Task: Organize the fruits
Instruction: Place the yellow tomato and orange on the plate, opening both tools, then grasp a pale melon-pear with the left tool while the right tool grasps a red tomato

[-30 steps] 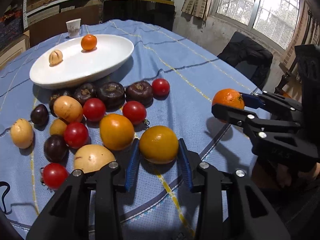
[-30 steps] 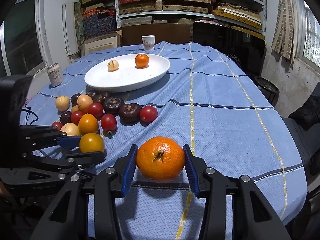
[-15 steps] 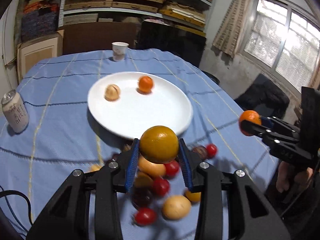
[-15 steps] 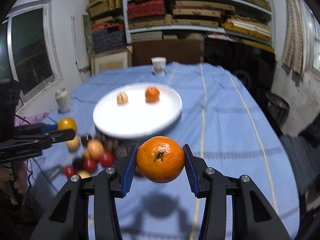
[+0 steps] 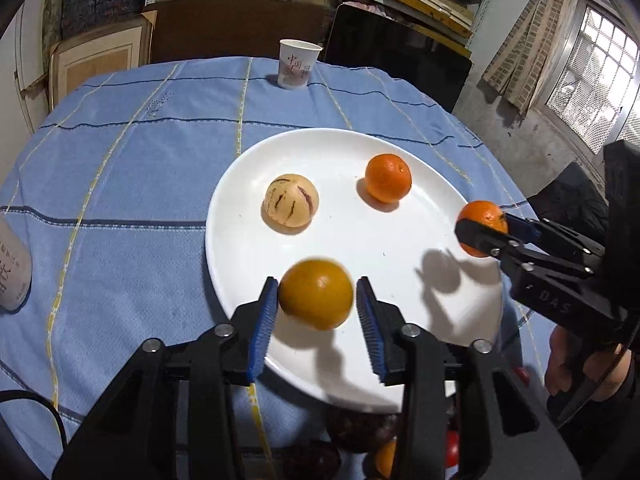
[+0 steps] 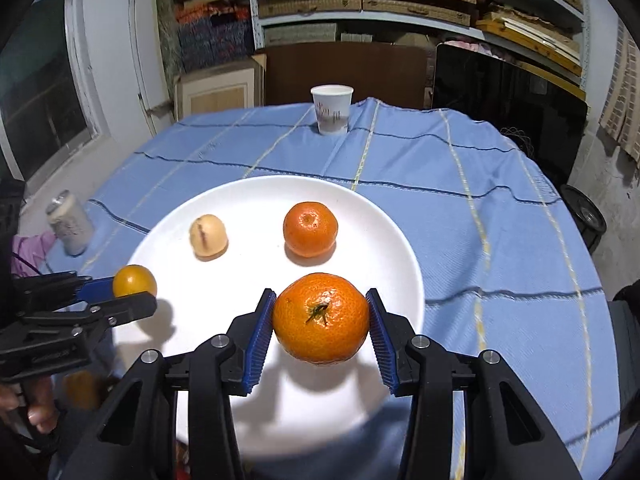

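Over the near rim of the white plate [image 5: 248, 184] hangs my left gripper [image 5: 317, 281]. Its jaws are opening, and the yellow-orange fruit [image 5: 316, 300] between the blue pads is blurred, with a thin gap on each side. My right gripper [image 6: 320, 292] is shut on a mandarin [image 6: 320, 318] above the plate [image 6: 380, 240]. The left wrist view shows that gripper [image 5: 482, 226] and its mandarin [image 5: 480, 214] at the plate's right edge. A pale striped fruit [image 5: 291, 205] and another mandarin [image 5: 388, 178] lie on the plate.
A paper cup [image 5: 298, 64] stands at the table's far edge and a drink can [image 6: 70, 224] to the plate's left. Several dark, red and orange fruits [image 5: 360, 428] lie on the blue cloth under my left gripper. A person's hand [image 5: 568, 360] holds the right gripper.
Both grippers lifted their fruits from beside the fruit pile and carried them over the plate. The left jaws have widened, and their pads have come off the yellow-orange fruit.
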